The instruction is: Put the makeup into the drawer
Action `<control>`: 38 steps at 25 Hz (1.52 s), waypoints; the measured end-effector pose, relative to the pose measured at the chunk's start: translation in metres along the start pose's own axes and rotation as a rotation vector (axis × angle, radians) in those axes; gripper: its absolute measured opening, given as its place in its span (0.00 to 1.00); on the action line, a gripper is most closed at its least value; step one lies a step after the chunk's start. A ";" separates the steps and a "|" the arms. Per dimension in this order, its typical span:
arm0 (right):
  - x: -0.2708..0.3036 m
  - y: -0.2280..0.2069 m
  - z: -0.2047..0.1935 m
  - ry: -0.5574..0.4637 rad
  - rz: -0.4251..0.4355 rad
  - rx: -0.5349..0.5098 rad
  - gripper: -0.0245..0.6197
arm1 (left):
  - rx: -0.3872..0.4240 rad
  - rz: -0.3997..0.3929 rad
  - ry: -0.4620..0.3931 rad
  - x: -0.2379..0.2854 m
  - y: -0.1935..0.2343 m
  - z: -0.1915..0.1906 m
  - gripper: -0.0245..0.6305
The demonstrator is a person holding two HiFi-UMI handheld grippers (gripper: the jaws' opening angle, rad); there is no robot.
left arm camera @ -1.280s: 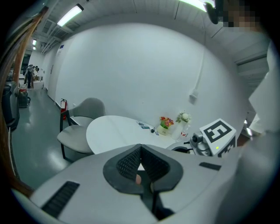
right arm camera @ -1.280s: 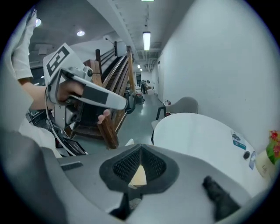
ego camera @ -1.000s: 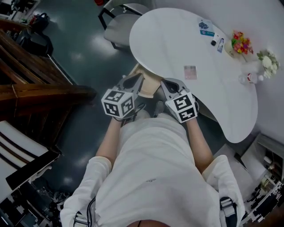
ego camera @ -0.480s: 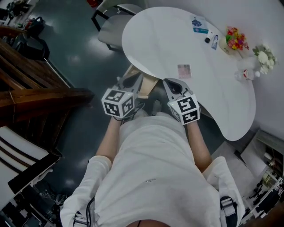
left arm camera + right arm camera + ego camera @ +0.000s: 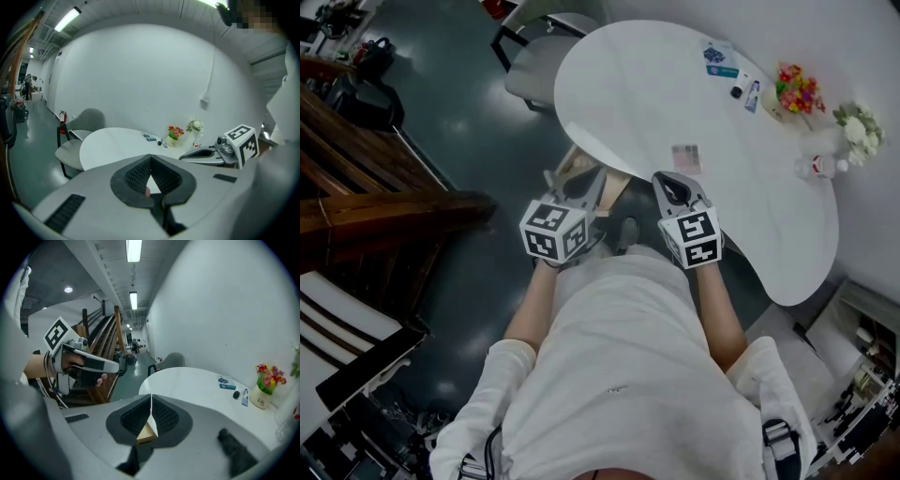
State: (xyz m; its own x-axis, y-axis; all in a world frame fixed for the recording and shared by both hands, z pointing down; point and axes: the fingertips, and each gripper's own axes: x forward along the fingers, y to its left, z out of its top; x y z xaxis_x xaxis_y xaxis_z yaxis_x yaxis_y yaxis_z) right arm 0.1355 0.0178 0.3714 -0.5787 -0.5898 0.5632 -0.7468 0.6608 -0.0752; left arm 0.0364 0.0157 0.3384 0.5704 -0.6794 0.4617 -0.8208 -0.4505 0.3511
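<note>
Makeup tube point(image 5: 753, 96): slim, pale, blue-printed; beside small black pot point(image 5: 736, 92), far right on white table point(image 5: 628, 84). Left gripper point(image 5: 150, 157), right gripper point(image 5: 151, 395): jaws together, empty.

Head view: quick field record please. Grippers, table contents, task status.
left gripper: jaws together, nothing between
right gripper: jaws together, nothing between
table: white, rounded
near edge: pink square item
far edge: blue packet, small dark item, tube, flower pot
chair: grey, beside the table
status: nothing picked up yet; no drawer clearly identifiable
</note>
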 end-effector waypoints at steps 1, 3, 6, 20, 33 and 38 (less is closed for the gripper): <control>0.001 -0.005 -0.002 0.008 -0.015 0.000 0.06 | 0.004 -0.001 0.002 0.001 -0.001 0.000 0.05; 0.002 -0.011 -0.008 0.034 -0.042 -0.006 0.07 | 0.010 -0.008 0.007 0.004 -0.004 -0.001 0.05; 0.006 -0.019 -0.024 0.090 -0.064 -0.013 0.18 | 0.016 -0.013 0.016 0.007 -0.007 -0.001 0.05; 0.044 -0.085 -0.086 0.260 -0.278 0.055 0.51 | -0.040 -0.012 0.101 0.000 0.003 -0.032 0.05; 0.083 -0.140 -0.153 0.370 -0.394 0.210 0.60 | -0.049 -0.068 0.184 0.017 -0.001 -0.065 0.05; 0.094 -0.145 -0.164 0.395 -0.400 0.238 0.60 | -0.043 -0.070 0.174 0.014 -0.003 -0.064 0.05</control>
State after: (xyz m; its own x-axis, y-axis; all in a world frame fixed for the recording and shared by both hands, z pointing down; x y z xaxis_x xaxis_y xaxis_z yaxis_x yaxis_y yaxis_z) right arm 0.2433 -0.0578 0.5702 -0.1066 -0.5243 0.8448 -0.9602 0.2748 0.0493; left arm 0.0486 0.0443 0.3961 0.6260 -0.5348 0.5676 -0.7789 -0.4657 0.4202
